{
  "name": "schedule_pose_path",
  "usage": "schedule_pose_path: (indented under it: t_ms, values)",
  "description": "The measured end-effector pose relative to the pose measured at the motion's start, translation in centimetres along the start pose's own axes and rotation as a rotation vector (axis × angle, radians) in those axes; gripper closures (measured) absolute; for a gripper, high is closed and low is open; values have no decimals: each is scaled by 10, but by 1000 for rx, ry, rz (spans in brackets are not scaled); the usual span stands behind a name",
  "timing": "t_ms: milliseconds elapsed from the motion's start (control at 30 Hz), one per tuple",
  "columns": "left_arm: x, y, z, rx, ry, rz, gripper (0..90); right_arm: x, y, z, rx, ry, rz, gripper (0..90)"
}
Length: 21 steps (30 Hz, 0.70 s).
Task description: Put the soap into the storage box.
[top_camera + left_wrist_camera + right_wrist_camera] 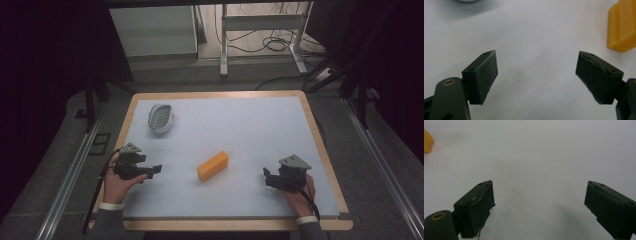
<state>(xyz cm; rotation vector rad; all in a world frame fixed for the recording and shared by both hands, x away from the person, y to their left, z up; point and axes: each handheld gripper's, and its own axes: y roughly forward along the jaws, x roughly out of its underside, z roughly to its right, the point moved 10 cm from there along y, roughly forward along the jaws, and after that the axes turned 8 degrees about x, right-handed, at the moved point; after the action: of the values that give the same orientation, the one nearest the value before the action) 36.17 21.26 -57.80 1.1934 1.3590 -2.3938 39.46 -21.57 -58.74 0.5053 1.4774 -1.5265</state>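
Observation:
A yellow-orange rectangular block (212, 166) lies on the pale mat, roughly midway between my two grippers. My left gripper (154, 170) rests low at the front left, pointing right toward the block, and its jaws stand open. In the left gripper view (536, 62) nothing sits between the pads, and the block (621, 25) shows at the upper right. My right gripper (268, 177) sits at the front right, pointing left. Its jaws (539, 192) are wide open over bare mat, with a corner of the block (427, 141) at the far left.
A grey oval slotted dish (160, 118) sits at the back left of the mat (250, 130). A wooden border (320, 145) frames the mat. Beyond the table stand a metal frame and loose cables on the floor.

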Motion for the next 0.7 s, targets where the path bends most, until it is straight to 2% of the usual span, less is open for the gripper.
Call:
schedule_pose_path:
  t_ms: [133,267,433,533,700]
  values:
    - [0,-3,-3,-5,-1,6,185,0,0,1,-19,25,0,96]
    - [0,-3,-3,-1,-4,2,183,-2,-2,3,-35,54,23,99]
    - [-1,-2,-3,-1,-5,2,183,-3,-4,3,-49,61,40,99]
    - [1,-1,-4,-1,-5,-9,182,-2,-3,3,-51,58,31,98]
    - [-1,-3,-6,-5,-14,2,183,-2,-3,4,-54,70,30,99]
